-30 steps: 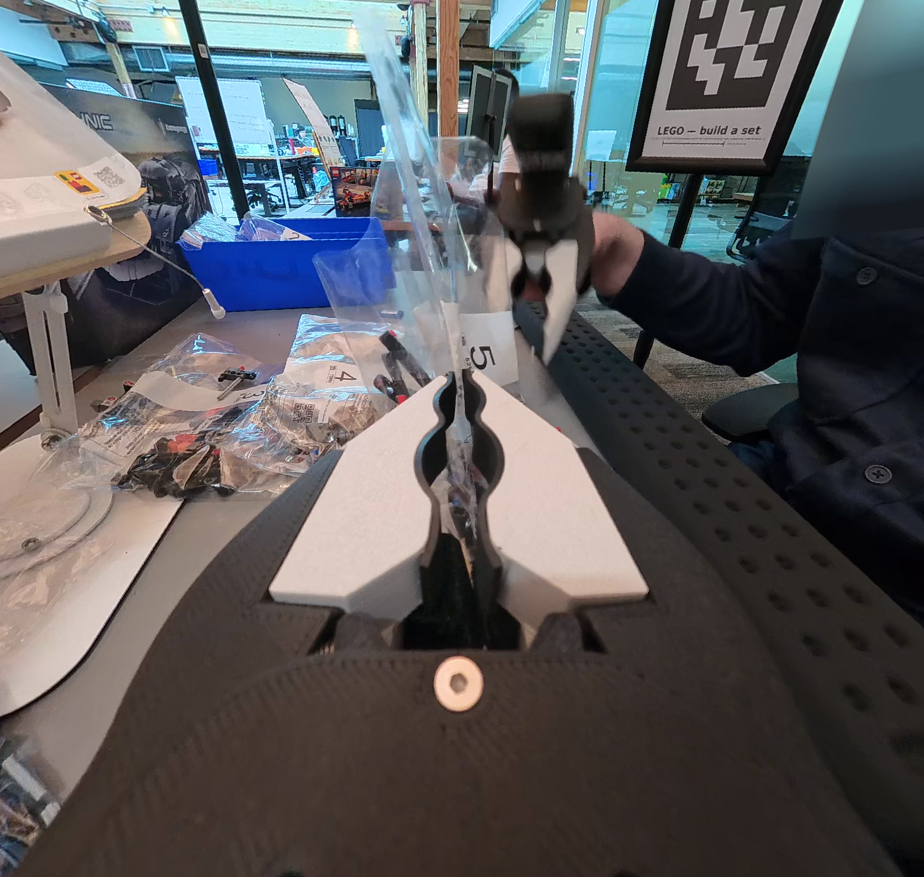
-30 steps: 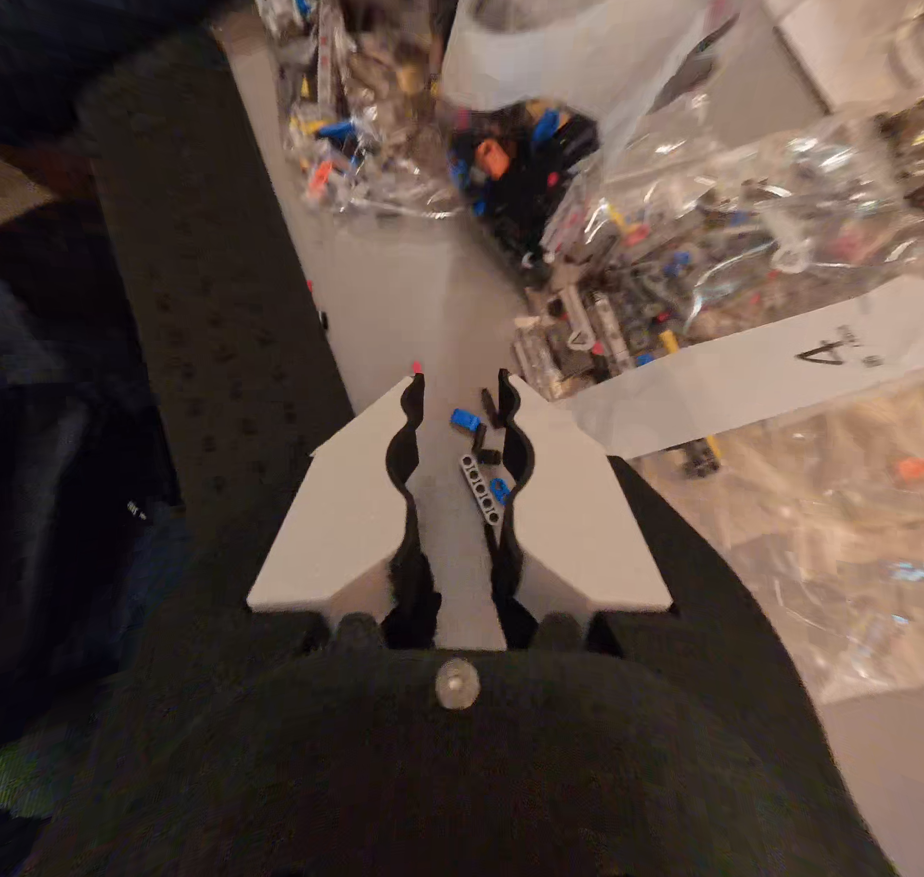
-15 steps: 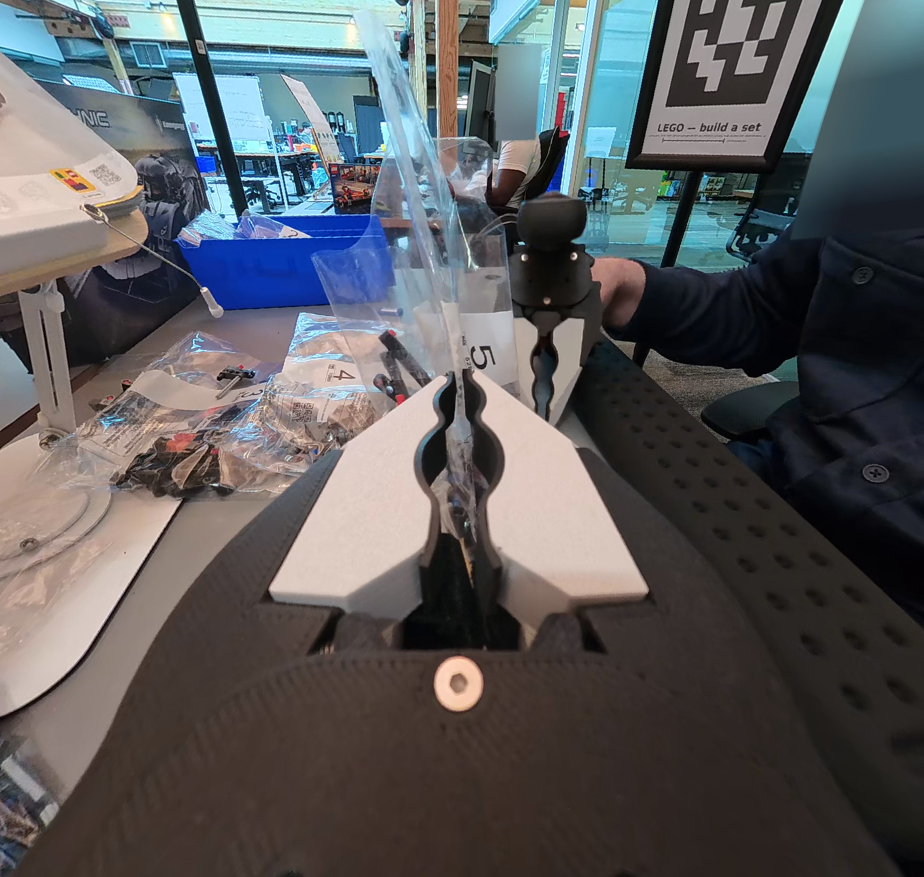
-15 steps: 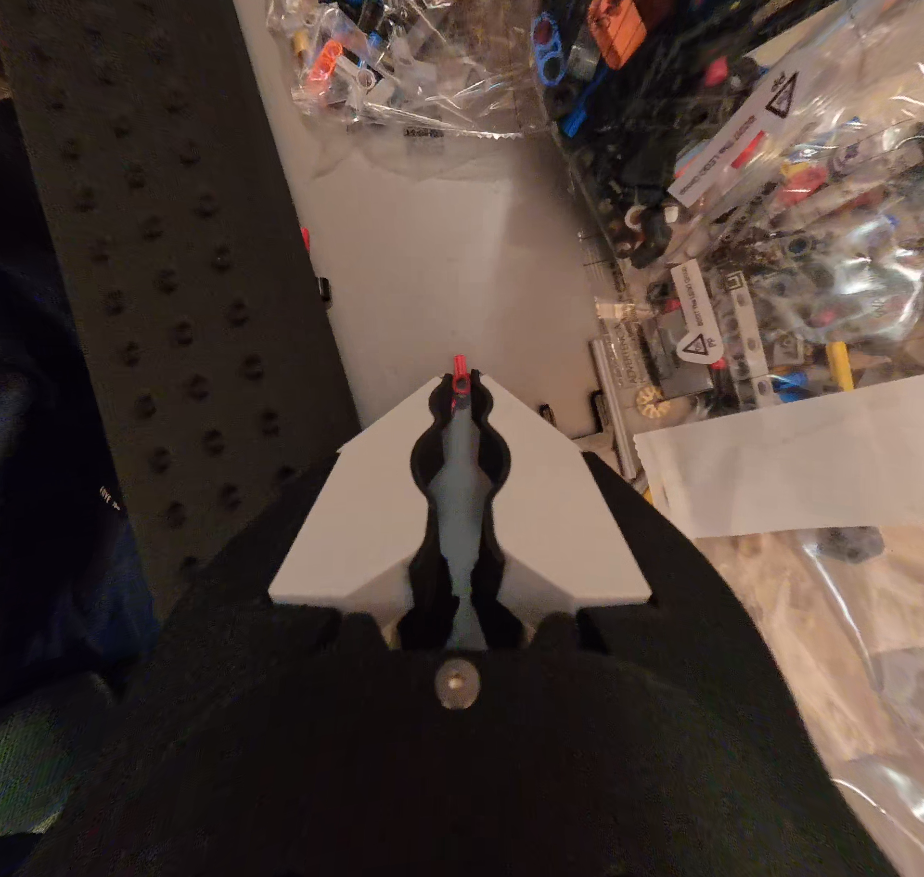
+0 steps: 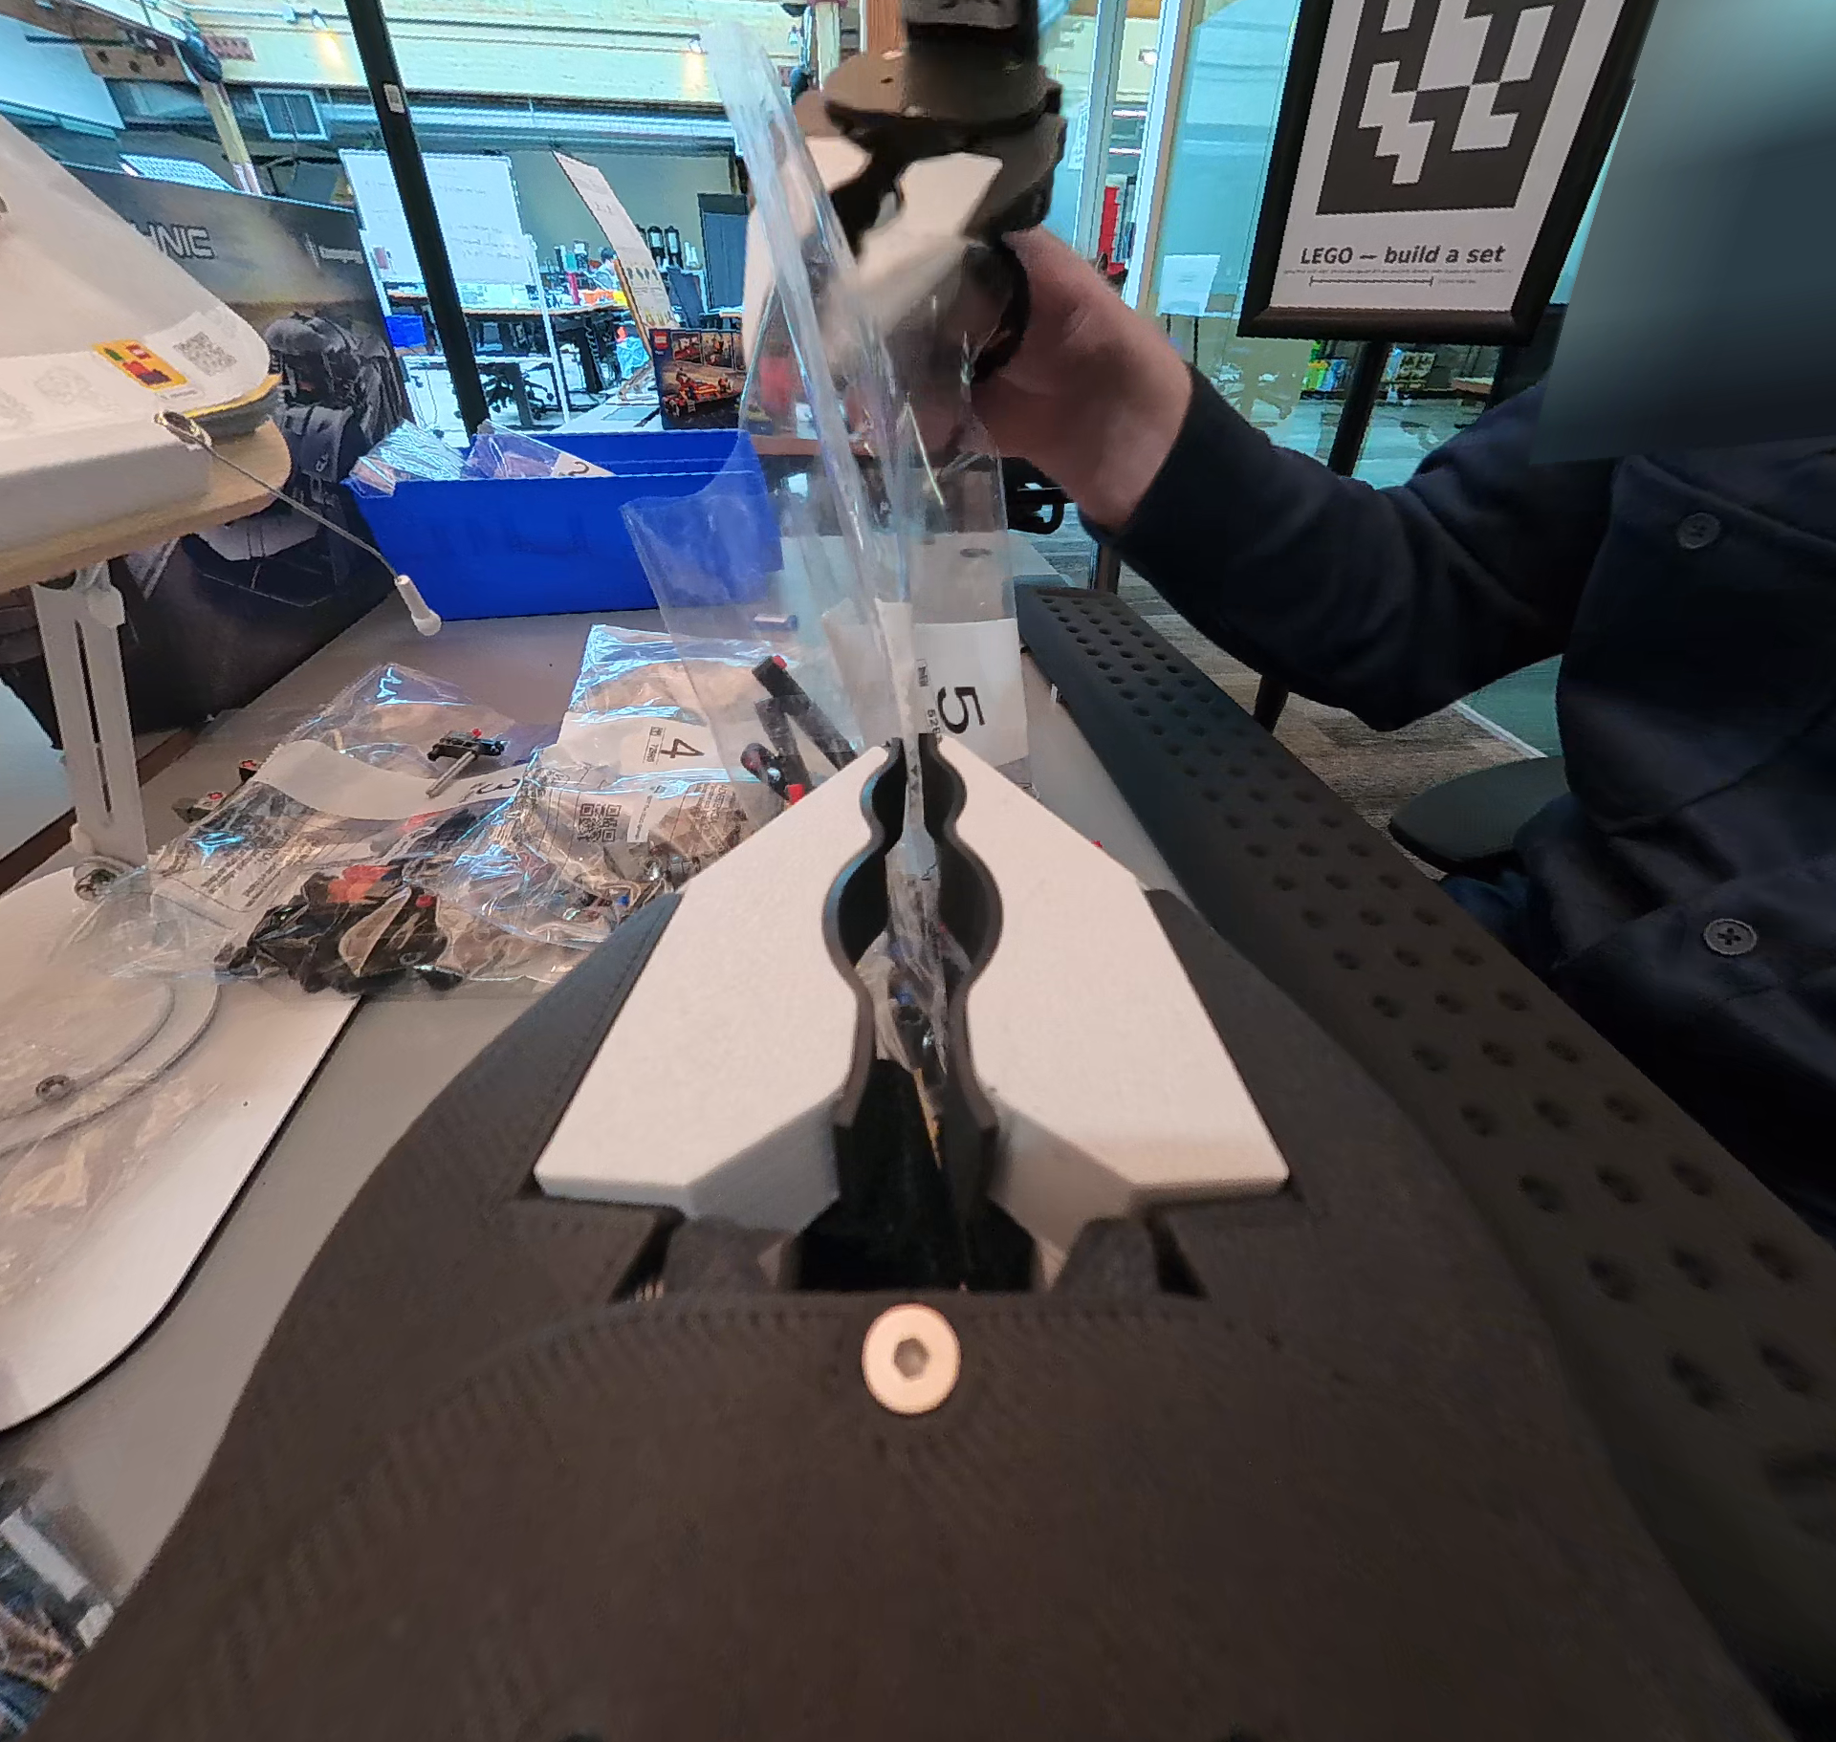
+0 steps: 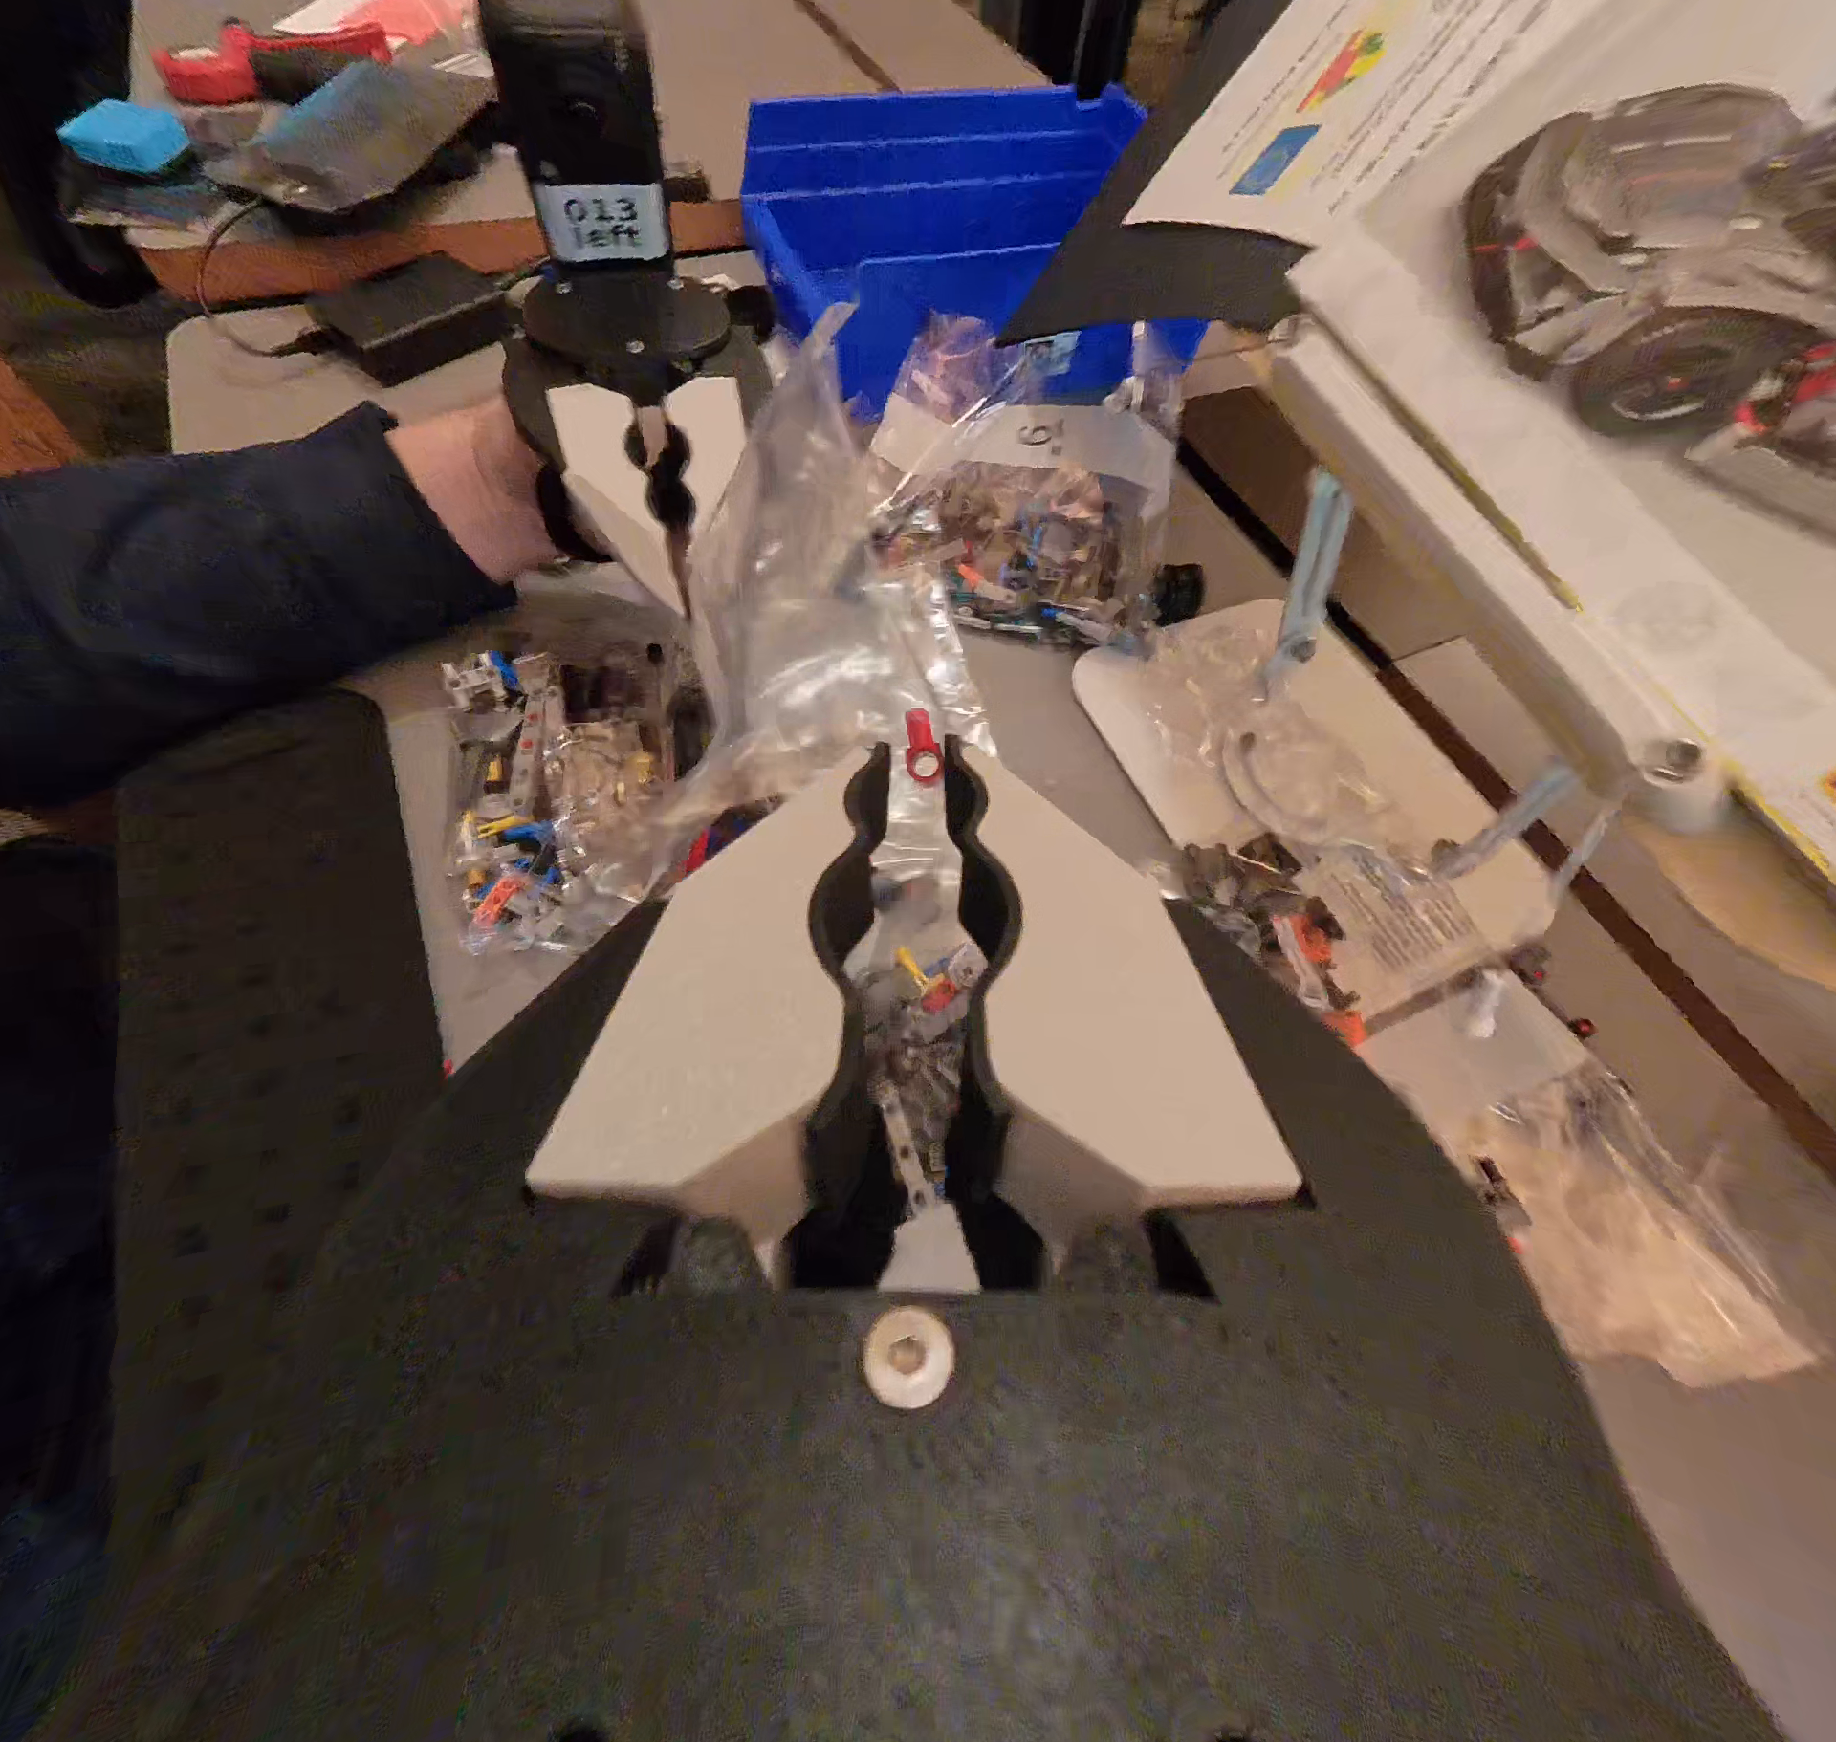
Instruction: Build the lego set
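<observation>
Jaws on left gripper (image 5: 912, 751) pinched tight on the clear plastic parts bag (image 5: 854, 463), held upright over the grey table (image 6: 994, 691); right gripper (image 6: 912, 751) nearly closed on a small red lego pin (image 6: 920, 749) at its tips. Bring the pin clear of the film before releasing; keep the bag clamped low so remaining pieces don't spill onto the sealed bags (image 5: 397, 850) below

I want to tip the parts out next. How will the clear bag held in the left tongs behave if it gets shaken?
The clear bag looks thin and floppy: it stands creased and bent above the left tongs. It probably weighs little, with only a few dark pieces visible inside. The smooth film may slip, though the tongs are shut on it.
</observation>
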### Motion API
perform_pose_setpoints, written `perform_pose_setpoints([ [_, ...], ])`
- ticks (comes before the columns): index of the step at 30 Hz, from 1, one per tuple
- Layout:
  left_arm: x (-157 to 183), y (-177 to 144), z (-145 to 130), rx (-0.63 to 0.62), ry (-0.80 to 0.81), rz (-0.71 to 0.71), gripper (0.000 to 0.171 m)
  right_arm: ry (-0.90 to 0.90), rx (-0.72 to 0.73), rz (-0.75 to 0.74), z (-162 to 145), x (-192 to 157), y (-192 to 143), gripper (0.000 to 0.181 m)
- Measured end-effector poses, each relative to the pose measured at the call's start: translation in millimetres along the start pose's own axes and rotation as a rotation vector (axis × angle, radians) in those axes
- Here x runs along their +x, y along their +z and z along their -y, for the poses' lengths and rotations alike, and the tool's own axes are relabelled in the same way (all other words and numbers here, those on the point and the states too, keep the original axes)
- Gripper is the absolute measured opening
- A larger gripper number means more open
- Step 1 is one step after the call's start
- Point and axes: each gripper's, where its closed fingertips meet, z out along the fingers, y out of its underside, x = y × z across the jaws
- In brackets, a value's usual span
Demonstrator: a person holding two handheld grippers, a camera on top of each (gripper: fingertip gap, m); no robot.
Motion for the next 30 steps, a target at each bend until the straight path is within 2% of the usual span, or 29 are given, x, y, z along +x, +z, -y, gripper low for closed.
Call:
perform_pose_setpoints([
  [2, 0.0, -0.3, 0.0, 0.001, -0.002, -0.001, 0.002, 0.016, -0.068, 0.043, -8.6, -4.7, 13.9, 0.023],
  [4, -0.7, -0.6, -0.6, -0.001, -0.003, 0.001, 0.002, 0.024, -0.053, 0.007, -10.4, -0.5, 12.9, 0.024],
  [8, -0.5, -0.4, -0.6, -0.001, -0.005, -0.002, 0.002, 0.069, 0.03, -0.043, -16.1, 2.9, -20.9, 0.022],
  [11, -1.2, -0.6, -1.0, 0.001, -0.008, -0.001, 0.002, 0.095, -0.09, -0.014, -59.9, -10.2, -37.5, 0.02],
  [15, -1.0, -0.3, -1.3, -0.001, -0.008, -0.001, 0.002, 0.105, -0.397, 0.069, -147.9, -43.2, -33.0, 0.028],
  [18, -0.9, -0.3, -1.3, -0.003, -0.006, 0.001, 0.002, 0.12, -0.464, 0.102, -181.3, -59.3, -24.4, 0.029],
  [21, -1.5, -0.3, -2.0, -0.004, -0.009, 0.004, 0.002, 0.155, -0.477, 0.086, -195.7, -61.7, -10.6, 0.031],
  [23, -1.8, -0.5, -2.6, -0.006, -0.01, 0.005, 0.002, 0.151, -0.545, 0.062, -210.8, -60.0, -6.0, 0.033],
  [27, -1.4, -0.2, -2.4, -0.008, -0.008, 0.003, 0.002, 0.149, -0.538, 0.054, -210.0, -60.6, 1.6, 0.024],
  [30, -0.8, 0.2, -2.1, -0.008, -0.007, 0.001, 0.002, 0.147, -0.545, 0.056, -210.7, -62.4, 5.3, 0.024],
])
